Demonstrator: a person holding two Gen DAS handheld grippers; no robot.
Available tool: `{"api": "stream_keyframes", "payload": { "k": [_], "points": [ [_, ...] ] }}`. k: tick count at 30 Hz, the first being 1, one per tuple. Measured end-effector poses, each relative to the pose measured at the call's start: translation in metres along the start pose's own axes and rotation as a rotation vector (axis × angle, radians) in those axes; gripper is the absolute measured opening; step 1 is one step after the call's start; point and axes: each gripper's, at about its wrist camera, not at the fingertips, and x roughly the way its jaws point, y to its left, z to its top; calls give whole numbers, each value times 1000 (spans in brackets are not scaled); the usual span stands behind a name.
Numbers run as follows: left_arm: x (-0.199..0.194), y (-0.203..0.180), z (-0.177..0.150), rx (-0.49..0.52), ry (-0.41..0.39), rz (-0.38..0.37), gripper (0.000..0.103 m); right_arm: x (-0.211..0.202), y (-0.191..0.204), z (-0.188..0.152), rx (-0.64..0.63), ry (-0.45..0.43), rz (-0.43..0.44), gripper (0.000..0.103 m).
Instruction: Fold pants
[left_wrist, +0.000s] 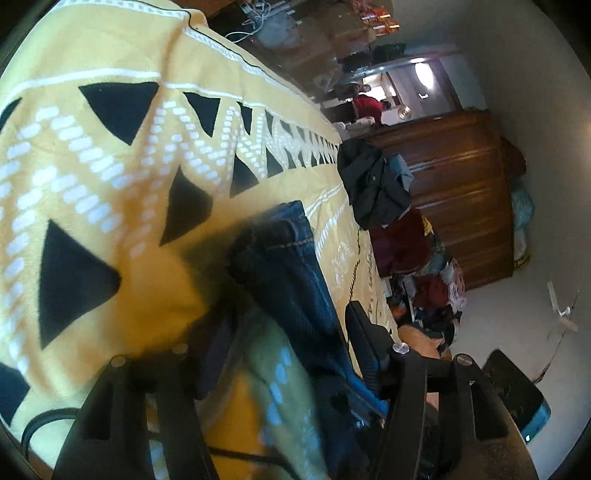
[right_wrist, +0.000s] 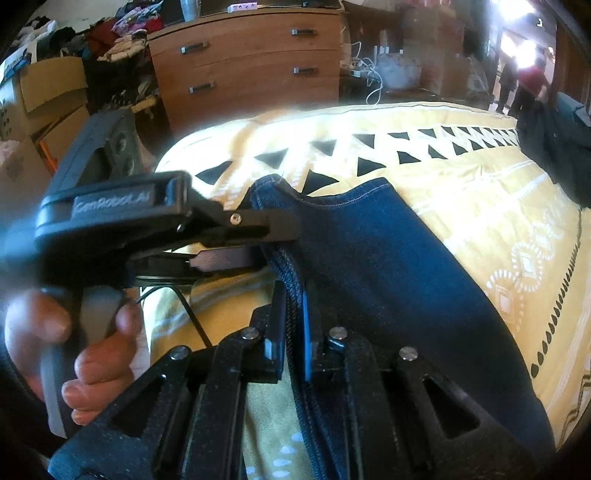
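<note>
Dark blue denim pants lie folded lengthwise on a yellow patterned bedspread. My right gripper is shut on the pants' near edge, the denim pinched between its pads. My left gripper comes in from the left in the right wrist view and is shut on the same edge a little farther along. In the left wrist view the pants hang between the left gripper's fingers, lifted off the bedspread.
A dark garment pile lies at the bed's far edge. A wooden dresser stands beyond the bed, with clothes heaps and cardboard boxes beside it. A person in red stands far off.
</note>
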Motion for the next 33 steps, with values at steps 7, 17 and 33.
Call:
{"api": "stream_keyframes", "payload": {
  "k": [7, 17, 33],
  "points": [
    [1, -17, 8, 77, -60, 87, 33, 5, 1, -2, 3, 7, -5, 8],
    [9, 2, 10, 95, -76, 200, 38, 24, 8, -13, -30, 44, -2, 15],
    [16, -36, 11, 233, -144, 279, 19, -33, -8, -31, 79, -36, 17, 24]
  ]
}}
